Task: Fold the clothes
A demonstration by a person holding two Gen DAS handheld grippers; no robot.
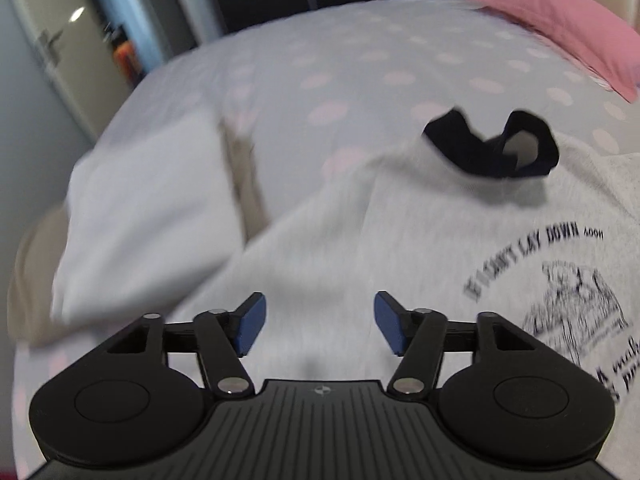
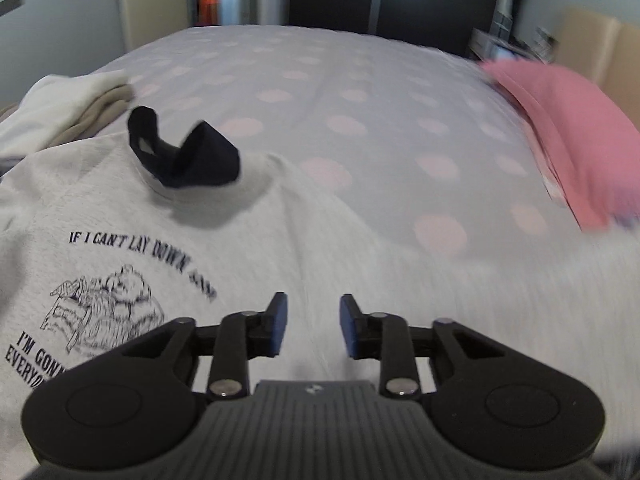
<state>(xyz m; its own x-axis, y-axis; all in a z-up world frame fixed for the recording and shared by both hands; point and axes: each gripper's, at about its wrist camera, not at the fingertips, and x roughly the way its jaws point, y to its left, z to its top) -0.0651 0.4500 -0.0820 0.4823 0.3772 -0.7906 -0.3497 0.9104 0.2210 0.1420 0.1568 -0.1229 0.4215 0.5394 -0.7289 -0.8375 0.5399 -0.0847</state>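
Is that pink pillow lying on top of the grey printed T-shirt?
No, the pink pillow lies apart on the dotted bedspread, beside the grey printed T-shirt.

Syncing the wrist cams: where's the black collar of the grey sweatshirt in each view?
Left wrist: black collar upper right, beyond the open left tool.
Right wrist: black collar upper left, beyond the open right tool.
Shared landmark: pink pillow.
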